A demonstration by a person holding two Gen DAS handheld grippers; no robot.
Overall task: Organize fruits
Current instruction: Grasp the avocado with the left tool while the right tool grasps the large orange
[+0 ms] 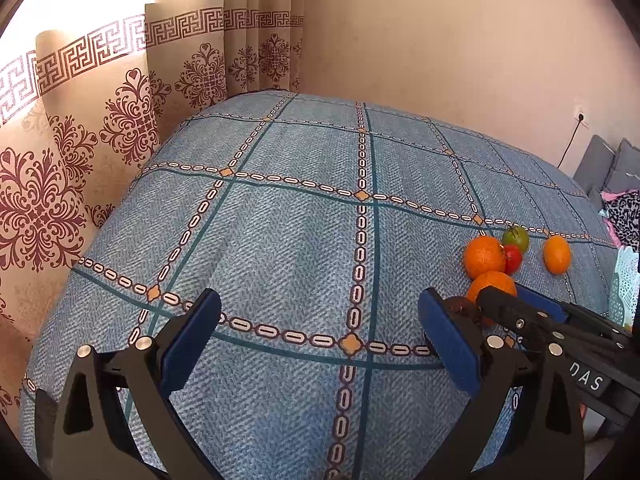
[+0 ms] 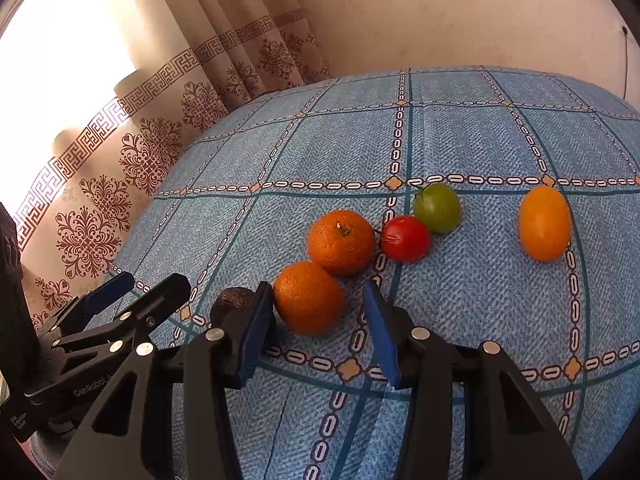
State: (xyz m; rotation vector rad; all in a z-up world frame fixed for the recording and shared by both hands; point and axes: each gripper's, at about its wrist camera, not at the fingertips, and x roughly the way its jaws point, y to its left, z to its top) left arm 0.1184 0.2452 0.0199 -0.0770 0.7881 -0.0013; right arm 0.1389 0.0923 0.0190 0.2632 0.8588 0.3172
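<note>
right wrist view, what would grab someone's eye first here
The cluster of bright fruit on the blue checked tablecloth: two oranges, the near orange between the open fingers of the right claw, with a red tomato and green tomato behind. A yellow-orange fruit sits apart at right. The left claw hangs open over bare cloth.

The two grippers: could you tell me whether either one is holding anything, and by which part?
Nothing is held. The right gripper is open around the nearest orange, not closed on it; the left gripper is open over bare tablecloth.
</note>
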